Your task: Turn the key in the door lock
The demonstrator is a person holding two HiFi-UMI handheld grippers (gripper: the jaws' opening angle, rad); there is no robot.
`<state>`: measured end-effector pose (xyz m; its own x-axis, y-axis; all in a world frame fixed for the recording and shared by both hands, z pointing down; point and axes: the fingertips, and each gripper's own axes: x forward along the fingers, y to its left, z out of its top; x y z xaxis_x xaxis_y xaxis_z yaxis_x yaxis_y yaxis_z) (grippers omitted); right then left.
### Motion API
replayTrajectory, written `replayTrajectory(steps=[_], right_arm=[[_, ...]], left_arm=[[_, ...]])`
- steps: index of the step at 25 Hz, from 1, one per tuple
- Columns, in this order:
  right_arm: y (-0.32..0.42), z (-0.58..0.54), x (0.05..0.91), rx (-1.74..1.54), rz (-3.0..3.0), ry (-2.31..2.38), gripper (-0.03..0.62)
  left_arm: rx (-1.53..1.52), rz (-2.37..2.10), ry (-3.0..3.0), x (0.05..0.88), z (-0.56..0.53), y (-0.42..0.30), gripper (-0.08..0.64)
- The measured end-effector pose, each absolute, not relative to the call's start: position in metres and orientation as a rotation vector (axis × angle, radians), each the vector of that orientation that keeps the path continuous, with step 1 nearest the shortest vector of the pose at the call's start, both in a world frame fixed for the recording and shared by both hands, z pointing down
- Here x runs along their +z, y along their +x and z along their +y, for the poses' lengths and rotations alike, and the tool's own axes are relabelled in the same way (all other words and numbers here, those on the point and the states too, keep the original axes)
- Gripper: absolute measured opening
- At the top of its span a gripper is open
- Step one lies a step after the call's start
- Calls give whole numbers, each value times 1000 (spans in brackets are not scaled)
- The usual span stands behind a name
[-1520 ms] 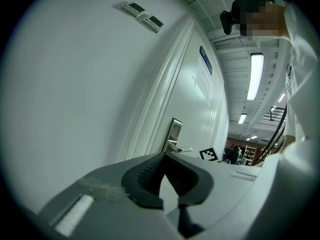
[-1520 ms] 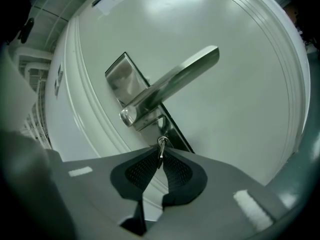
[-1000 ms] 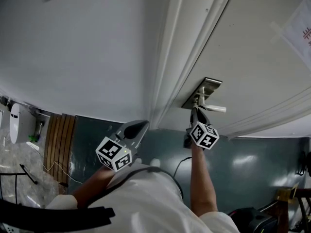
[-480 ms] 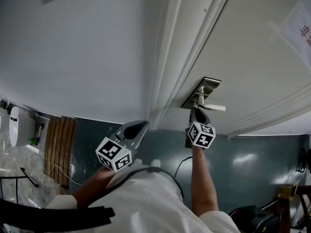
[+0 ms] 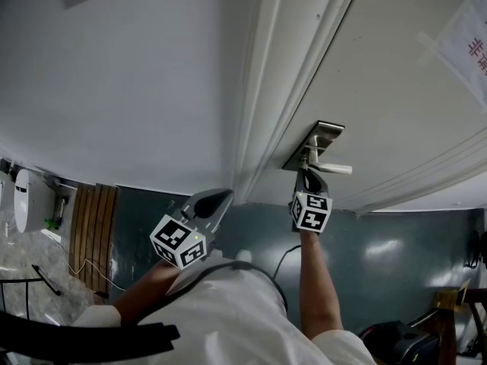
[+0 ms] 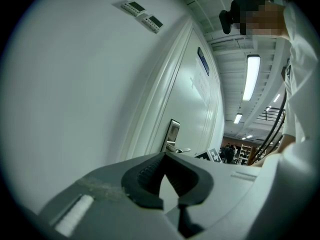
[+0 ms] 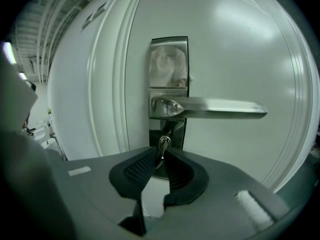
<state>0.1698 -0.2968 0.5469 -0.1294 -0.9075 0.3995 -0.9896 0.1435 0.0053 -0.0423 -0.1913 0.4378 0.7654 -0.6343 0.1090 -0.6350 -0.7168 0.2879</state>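
Bright, even light came from ceiling lamps (image 6: 249,79); soft glare on door (image 7: 240,44) & handle (image 7: 220,107); gripper views fisheye w/ dark corners.

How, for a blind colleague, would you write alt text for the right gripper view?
The right claw grips a key in the lock, its jaws just easing open, below a level silver handle on a white door.

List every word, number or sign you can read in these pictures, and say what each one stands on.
Nothing reads cleanly.
Paper sheet on the door: red characters, cut off by the picture's edge, unreadable.
Blue plate on the door: print too small to read.
Two wall panels: displays too small to read.
Marker cubes: black-and-white square patterns only, no words.
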Motion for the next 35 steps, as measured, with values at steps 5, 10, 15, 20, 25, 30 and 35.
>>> replayTrajectory(steps=[5,10,15,20,25,30,35], right_arm=[[169,-297,547,319,-2069,1817,58],[165,-297,543,204,-2019,1766,67],[164,-297,543,137,-1976,1744,67],[163,-297,544,59,-1938,1709,67],[159,-298,548,-149,-1841,1597,49],[157,-297,549,-263,-1787,1499,54],[155,-296,552,-415,-1720,1340,60]], left_arm=[[2,-980,2653,438,-191,-41,3],[2,-979,2654,438,-191,-41,3],[0,-978,2654,438,-190,-41,3],[1,-984,2652,438,-189,-41,3],[-4,-990,2653,437,-188,-42,3],[-12,-993,2647,437,-186,-42,3],[-18,-984,2651,437,-183,-38,3]])
